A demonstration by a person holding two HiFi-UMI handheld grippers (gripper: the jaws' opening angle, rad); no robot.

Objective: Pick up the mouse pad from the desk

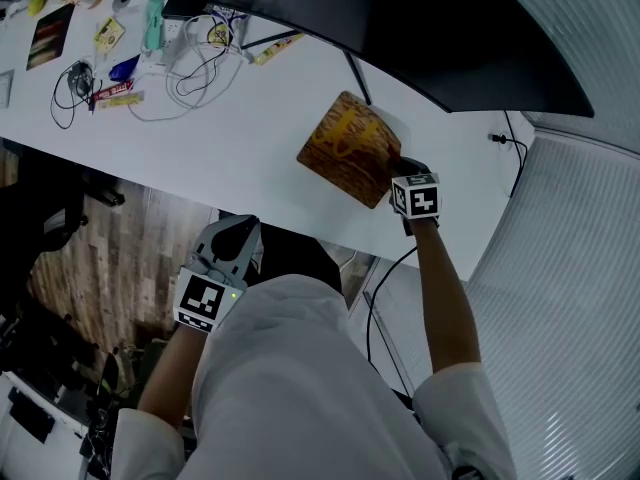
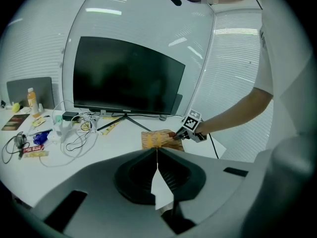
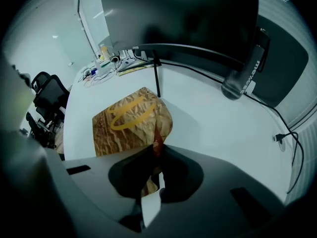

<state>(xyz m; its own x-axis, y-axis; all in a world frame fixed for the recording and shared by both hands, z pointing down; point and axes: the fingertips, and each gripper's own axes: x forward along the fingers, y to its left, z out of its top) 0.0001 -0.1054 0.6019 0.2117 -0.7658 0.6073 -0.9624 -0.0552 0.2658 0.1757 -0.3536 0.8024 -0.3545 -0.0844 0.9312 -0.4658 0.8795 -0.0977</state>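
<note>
One mouse pad [image 1: 345, 148], brown with a yellow curved drawing, is on the white desk [image 1: 250, 128], in front of the one dark monitor [image 1: 420, 18]. Two grippers are in view. The right gripper [image 1: 395, 171] has its jaws closed tight on the near edge of the pad, and this edge is raised while the rest slopes down toward the desk. The left gripper [image 1: 236, 234] is held below the desk edge, well apart from the pad, with its jaws together and nothing between them.

Only the right gripper view shows the pinched edge inside the jaws, and also a black office chair [image 3: 49, 95]. Only the left gripper view shows the monitor's full front and a bottle [image 2: 32, 99]. Only the head view shows the wooden floor [image 1: 100, 258].
</note>
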